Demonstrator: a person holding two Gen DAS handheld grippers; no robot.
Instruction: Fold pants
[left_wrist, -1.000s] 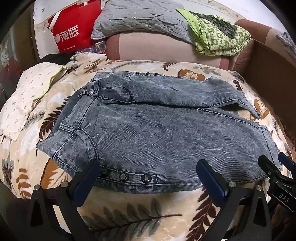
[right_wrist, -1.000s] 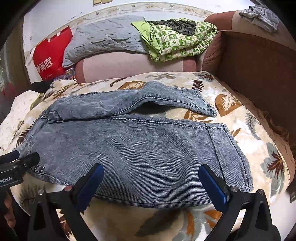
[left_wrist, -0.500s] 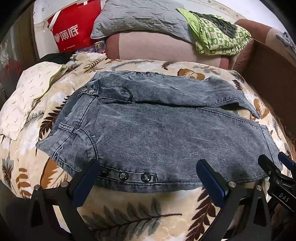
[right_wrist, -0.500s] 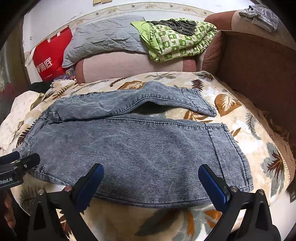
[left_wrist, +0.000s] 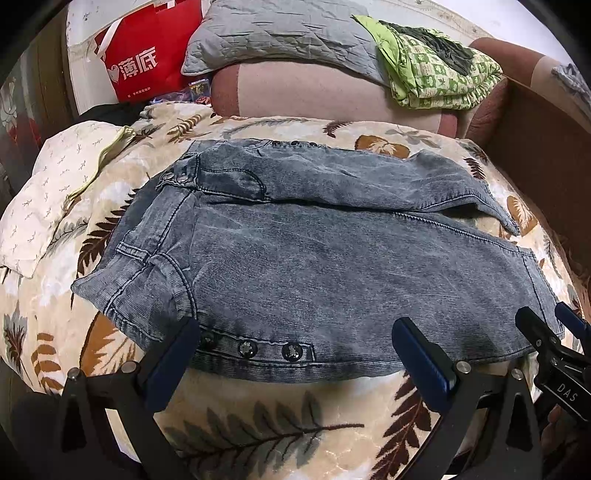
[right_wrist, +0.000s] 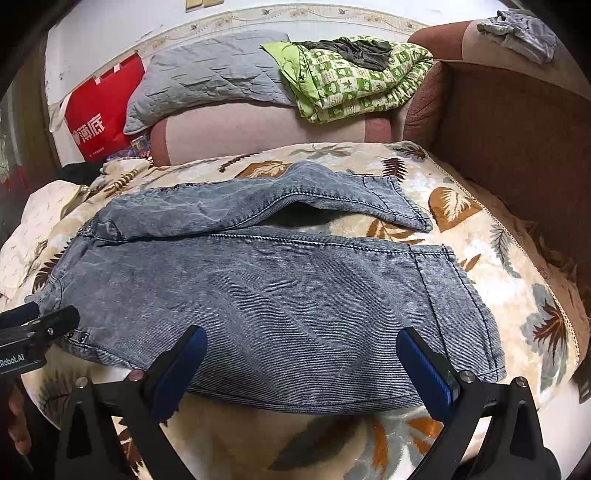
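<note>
The bed (left_wrist: 258, 417) gives a broad soft base; the pants (left_wrist: 332, 266) lie spread across it, waist toward nine o'clock, ready for folding. At six o'clock, left hand-held gripper (left_wrist: 295, 354) and right hand-held gripper (right_wrist: 301, 363) gape, empty, along the near edge.

The left claw (left_wrist: 295, 354) has crept a tiny bit closer to the jeans (left_wrist: 314, 266). Its left finger (left_wrist: 173, 354) now touches the first button.
</note>
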